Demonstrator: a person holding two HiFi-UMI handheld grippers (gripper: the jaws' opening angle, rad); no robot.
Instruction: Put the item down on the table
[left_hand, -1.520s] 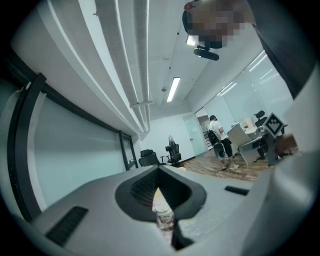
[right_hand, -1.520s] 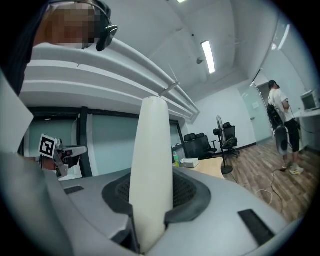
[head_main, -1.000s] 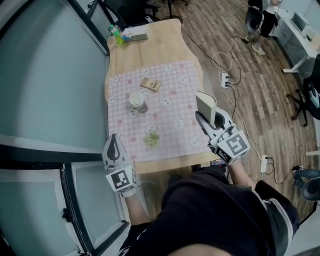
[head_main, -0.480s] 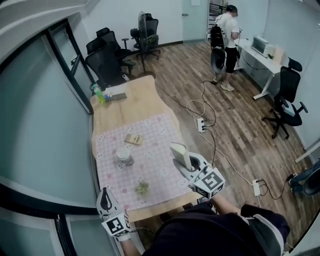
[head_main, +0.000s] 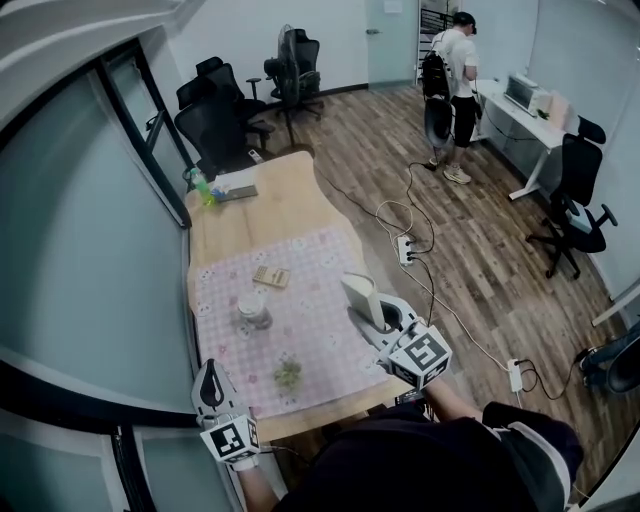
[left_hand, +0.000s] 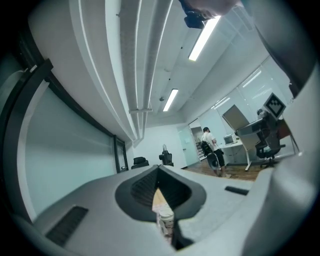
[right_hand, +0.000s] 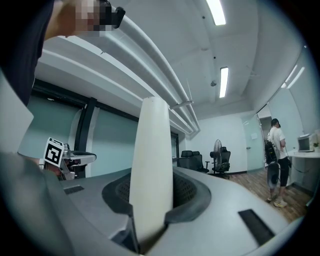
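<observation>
A flat cream-white item (head_main: 359, 296) stands upright between the jaws of my right gripper (head_main: 374, 310), above the right edge of the table (head_main: 290, 205). In the right gripper view the item (right_hand: 152, 150) rises as a tall white slab from the right gripper (right_hand: 150, 205), which is shut on it. My left gripper (head_main: 209, 384) hangs by the table's near left corner, its jaws shut with nothing in them. In the left gripper view only a thin slit shows at the left gripper (left_hand: 159, 172), with a jar (left_hand: 165, 221) seen beyond it.
On the pink checked cloth (head_main: 320, 260) stand a jar (head_main: 253, 312), a small box (head_main: 270, 277) and a green sprig (head_main: 288, 373). A green bottle (head_main: 203, 187) and a dark flat thing (head_main: 238, 192) lie at the far end. Office chairs (head_main: 215, 120), a floor power strip (head_main: 405, 248) and a person (head_main: 458, 60) are beyond.
The head view has tipped up from the table to show the room. Both grippers keep about the same places by the table. The right gripper still grips the white item.
</observation>
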